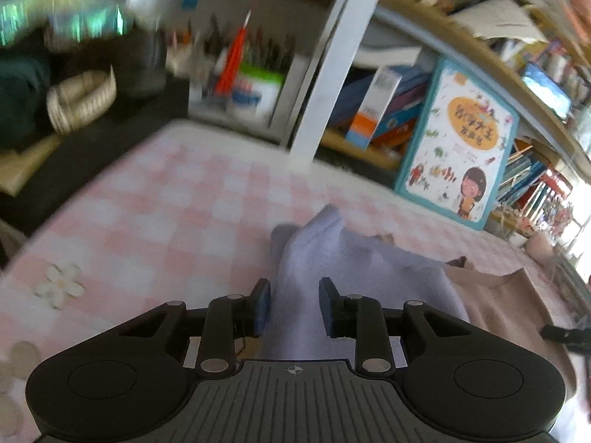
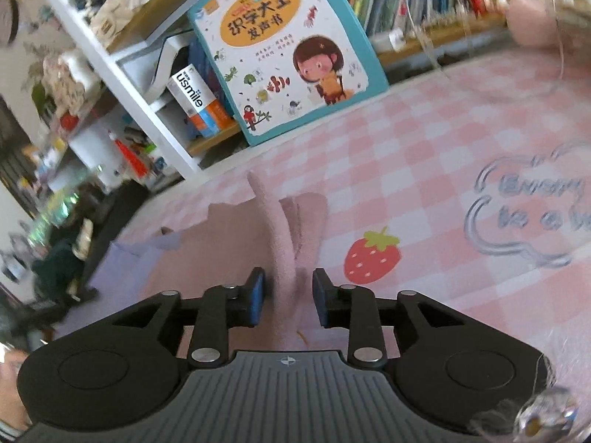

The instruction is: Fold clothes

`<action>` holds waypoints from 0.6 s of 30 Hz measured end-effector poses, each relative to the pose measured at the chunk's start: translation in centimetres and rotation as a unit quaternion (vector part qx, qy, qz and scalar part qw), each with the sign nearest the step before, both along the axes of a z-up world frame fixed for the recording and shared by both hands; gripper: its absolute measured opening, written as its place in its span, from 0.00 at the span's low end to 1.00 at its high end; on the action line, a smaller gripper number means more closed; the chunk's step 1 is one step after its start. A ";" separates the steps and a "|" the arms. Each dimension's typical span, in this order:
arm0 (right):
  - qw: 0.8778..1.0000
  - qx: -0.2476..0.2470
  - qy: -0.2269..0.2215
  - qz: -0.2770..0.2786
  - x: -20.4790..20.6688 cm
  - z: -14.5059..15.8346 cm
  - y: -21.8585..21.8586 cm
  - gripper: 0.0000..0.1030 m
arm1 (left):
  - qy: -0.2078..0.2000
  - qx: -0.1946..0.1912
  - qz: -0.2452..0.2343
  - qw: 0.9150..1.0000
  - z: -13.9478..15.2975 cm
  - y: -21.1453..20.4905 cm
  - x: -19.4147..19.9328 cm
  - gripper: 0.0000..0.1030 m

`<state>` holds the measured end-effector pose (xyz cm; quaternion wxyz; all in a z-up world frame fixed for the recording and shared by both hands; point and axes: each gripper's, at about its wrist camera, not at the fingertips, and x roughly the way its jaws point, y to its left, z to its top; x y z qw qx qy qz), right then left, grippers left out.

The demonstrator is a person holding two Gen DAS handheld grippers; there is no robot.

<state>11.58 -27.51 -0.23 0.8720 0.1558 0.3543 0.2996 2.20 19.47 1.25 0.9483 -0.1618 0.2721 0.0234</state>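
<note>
A garment with a lavender part [image 1: 354, 258] and a beige-pink part [image 1: 498, 302] lies on the pink checked table mat [image 1: 166, 199]. My left gripper [image 1: 294, 304] is open, with a raised fold of the lavender cloth between its blue pads, apart from both. In the right wrist view my right gripper [image 2: 288, 301] is open, with a raised ridge of the beige-pink cloth [image 2: 284, 236] between its pads. The lavender part [image 2: 122, 265] shows to its left. The right gripper's black tip [image 1: 565, 334] shows at the right edge of the left wrist view.
A large children's book [image 2: 280, 48] leans against a bookshelf [image 1: 369, 147] at the mat's far edge. A white shelf post [image 1: 332, 66] stands beside it. A woven basket [image 1: 81, 99] sits far left. A strawberry print [image 2: 371, 256] marks the mat.
</note>
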 end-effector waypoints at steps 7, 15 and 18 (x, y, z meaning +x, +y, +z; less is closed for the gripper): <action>0.988 -0.101 -0.112 0.018 -4.2 1.8 -0.2 0.38 | -0.037 0.011 -0.010 0.999 1.6 -2.5 -5.5 0.39; 0.970 -0.123 -0.185 0.097 -7.6 2.1 -0.4 0.47 | -0.036 -0.041 0.014 0.998 0.8 -3.1 -10.4 0.50; 0.964 -0.136 -0.194 0.120 -7.9 1.8 -0.2 0.47 | -0.026 -0.088 0.030 0.995 -0.2 -2.6 -11.2 0.50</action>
